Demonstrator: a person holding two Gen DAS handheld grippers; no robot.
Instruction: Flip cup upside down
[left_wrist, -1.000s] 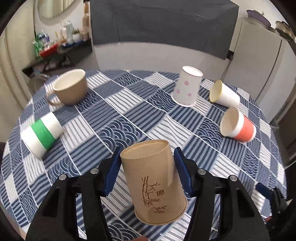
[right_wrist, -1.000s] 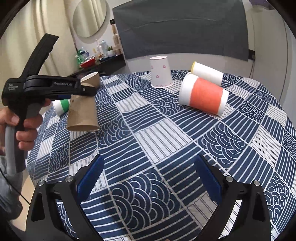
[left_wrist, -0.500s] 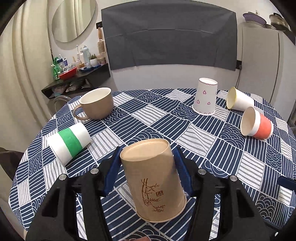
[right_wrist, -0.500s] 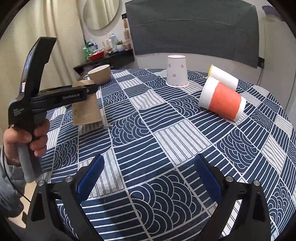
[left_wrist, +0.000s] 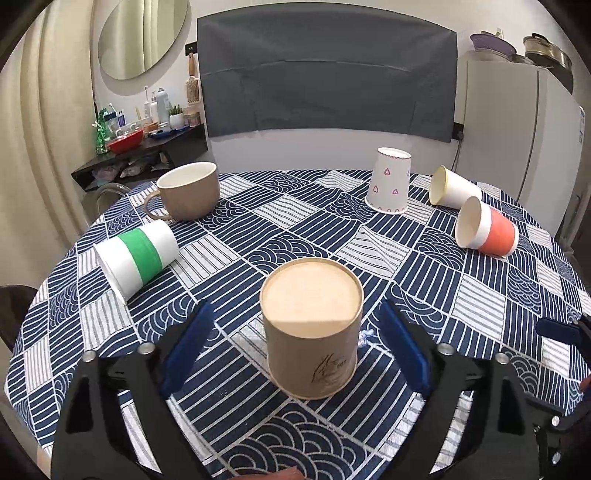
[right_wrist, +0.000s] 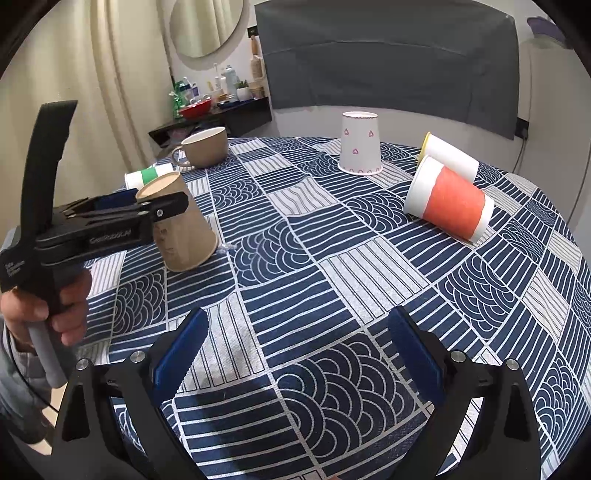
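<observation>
A brown paper cup (left_wrist: 312, 325) with a bamboo drawing stands upside down on the blue patterned tablecloth (left_wrist: 295, 229), its flat base up. My left gripper (left_wrist: 295, 332) is open, its blue pads on either side of the cup and apart from it. The cup also shows in the right wrist view (right_wrist: 183, 225), with the left gripper (right_wrist: 122, 206) around its top. My right gripper (right_wrist: 295, 354) is open and empty above the near tablecloth (right_wrist: 332, 277).
A green-banded cup (left_wrist: 136, 254) lies at the left, a beige mug (left_wrist: 184, 192) stands behind it. A white heart cup (left_wrist: 389, 181) stands upside down at the back. A yellow-rimmed cup (left_wrist: 452, 190) and an orange cup (left_wrist: 485, 232) lie at the right.
The left gripper lowered the brown cup onto the table upside down and opened, letting it go. The right gripper has hardly moved.
</observation>
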